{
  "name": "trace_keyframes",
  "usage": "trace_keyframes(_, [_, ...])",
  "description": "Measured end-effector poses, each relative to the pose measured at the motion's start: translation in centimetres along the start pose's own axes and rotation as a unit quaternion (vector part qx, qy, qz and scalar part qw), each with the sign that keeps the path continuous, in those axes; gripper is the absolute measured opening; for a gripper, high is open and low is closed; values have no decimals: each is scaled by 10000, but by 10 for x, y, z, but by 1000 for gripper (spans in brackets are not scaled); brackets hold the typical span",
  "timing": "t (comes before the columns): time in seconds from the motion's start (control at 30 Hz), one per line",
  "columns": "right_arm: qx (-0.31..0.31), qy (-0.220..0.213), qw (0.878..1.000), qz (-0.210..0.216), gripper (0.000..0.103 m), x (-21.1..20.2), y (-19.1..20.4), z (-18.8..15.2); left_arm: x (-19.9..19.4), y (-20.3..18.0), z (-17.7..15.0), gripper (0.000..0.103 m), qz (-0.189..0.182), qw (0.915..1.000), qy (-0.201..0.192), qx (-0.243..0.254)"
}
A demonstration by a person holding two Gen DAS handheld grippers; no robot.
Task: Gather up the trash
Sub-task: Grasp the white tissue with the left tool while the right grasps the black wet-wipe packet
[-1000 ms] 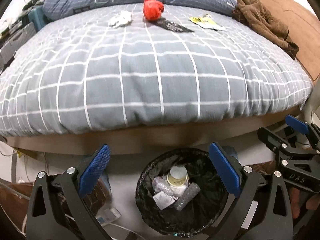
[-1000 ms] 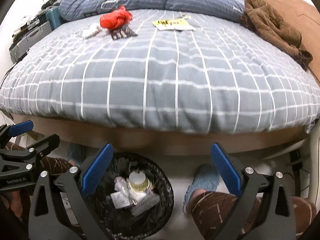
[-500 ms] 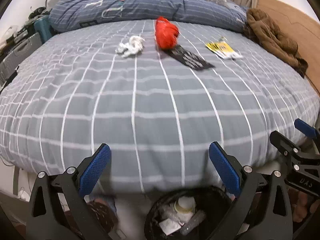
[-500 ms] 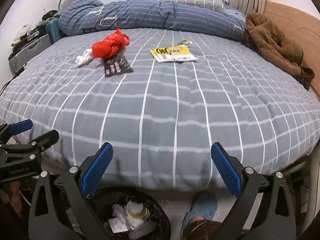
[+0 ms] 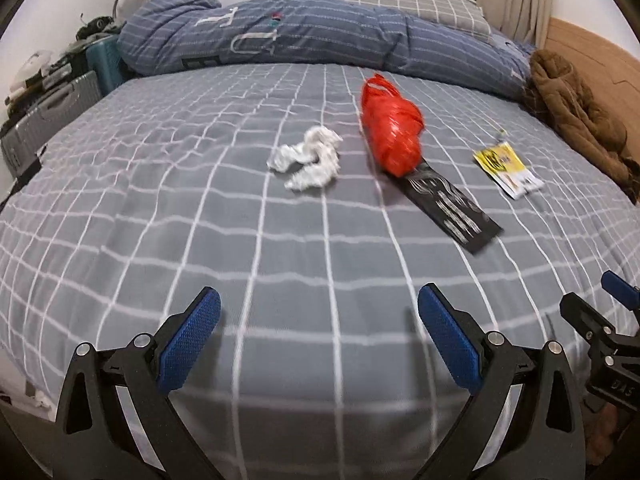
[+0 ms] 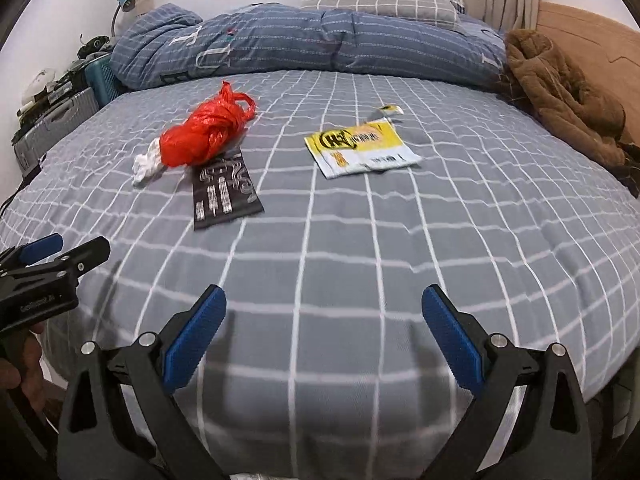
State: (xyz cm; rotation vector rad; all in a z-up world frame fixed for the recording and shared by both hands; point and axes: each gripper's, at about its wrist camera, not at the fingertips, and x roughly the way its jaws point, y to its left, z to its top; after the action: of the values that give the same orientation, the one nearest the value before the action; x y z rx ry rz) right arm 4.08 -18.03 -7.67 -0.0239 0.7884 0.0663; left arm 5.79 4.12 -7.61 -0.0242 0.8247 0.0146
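Trash lies on the bed [image 5: 200, 208], toward its far edge: a crumpled white tissue [image 5: 310, 158], a red plastic bag [image 5: 392, 128] resting on a black wrapper [image 5: 448, 206], and a yellow packet [image 6: 360, 148] nearer the right side. The left claw [image 5: 318, 340] and the right claw [image 6: 324, 332] both gape wide, empty, above the bed's near edge. A brown jacket [image 6: 560, 96] sits at the far right corner.
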Motion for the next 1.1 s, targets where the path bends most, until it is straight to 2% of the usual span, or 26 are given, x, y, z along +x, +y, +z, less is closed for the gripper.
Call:
trace_keyframes(0.3, [-283, -58, 9991, 298, 94, 32, 27, 41, 30, 14, 37, 97, 35, 10000, -49, 2])
trace_keyframes(0.47, [-509, 78, 9975, 486, 91, 53, 46, 58, 48, 19, 57, 97, 30, 10000, -56, 23])
trace_keyframes(0.67, [-577, 247, 9957, 681, 90, 70, 54, 72, 72, 26, 74, 97, -168, 9998, 91, -14])
trace_keyframes(0.73, [-540, 334, 9951, 755, 86, 75, 55, 76, 77, 27, 82, 96, -194, 9998, 91, 2])
trace_keyframes(0.9, [-645, 461, 9939, 772, 83, 89, 64, 82, 87, 22, 95, 95, -207, 9997, 105, 107])
trace_keyframes(0.97, [-677, 543, 9931, 783, 79, 96, 68, 83, 93, 22, 99, 92, -214, 9995, 163, 137])
trace_keyframes(1.1, [-768, 671, 9915, 806, 76, 104, 75, 84, 103, 21, 104, 82, -299, 9990, 289, 176])
